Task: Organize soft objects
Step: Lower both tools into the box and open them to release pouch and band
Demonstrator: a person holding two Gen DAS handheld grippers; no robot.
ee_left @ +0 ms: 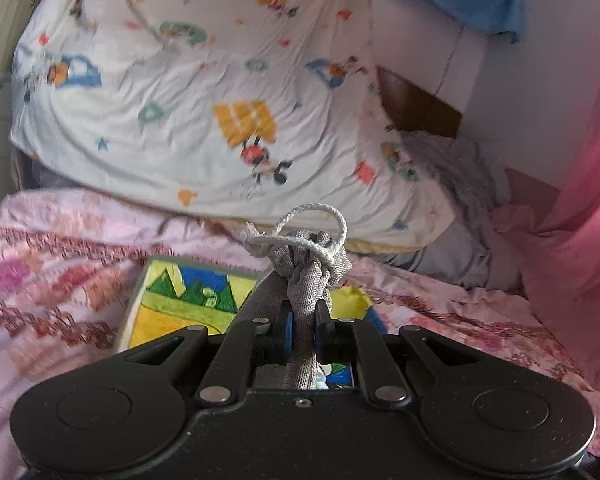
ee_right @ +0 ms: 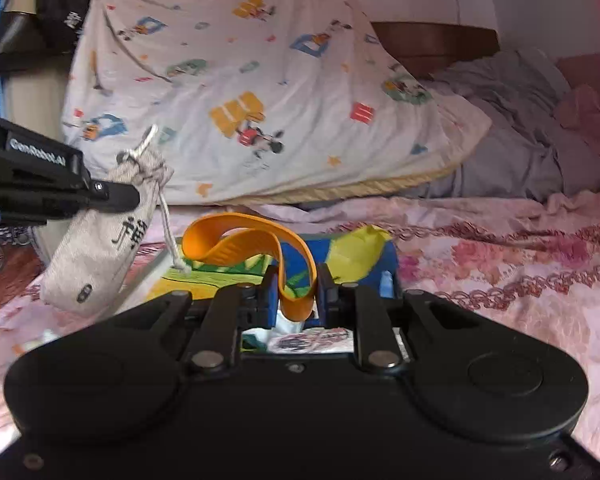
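My left gripper point(ee_left: 303, 326) is shut on the neck of a grey drawstring pouch point(ee_left: 304, 276) tied with white cord. In the right wrist view the same pouch point(ee_right: 100, 240) hangs from the left gripper point(ee_right: 134, 196) above the bed, black print on its side. My right gripper point(ee_right: 297, 294) is shut on an orange rubber band loop point(ee_right: 244, 246), which arcs up and left from the fingers. Below both lies a flat yellow, blue and green picture item point(ee_left: 180, 300) point(ee_right: 348, 258) on the pink bedspread.
A large cartoon-print pillow point(ee_left: 204, 92) point(ee_right: 260, 80) leans at the back of the bed. Crumpled grey bedding point(ee_right: 520, 128) lies to the right, with pink fabric point(ee_left: 580, 220) beyond it. A dark bag point(ee_right: 48, 20) hangs at upper left. The floral pink bedspread point(ee_right: 500, 272) stretches right.
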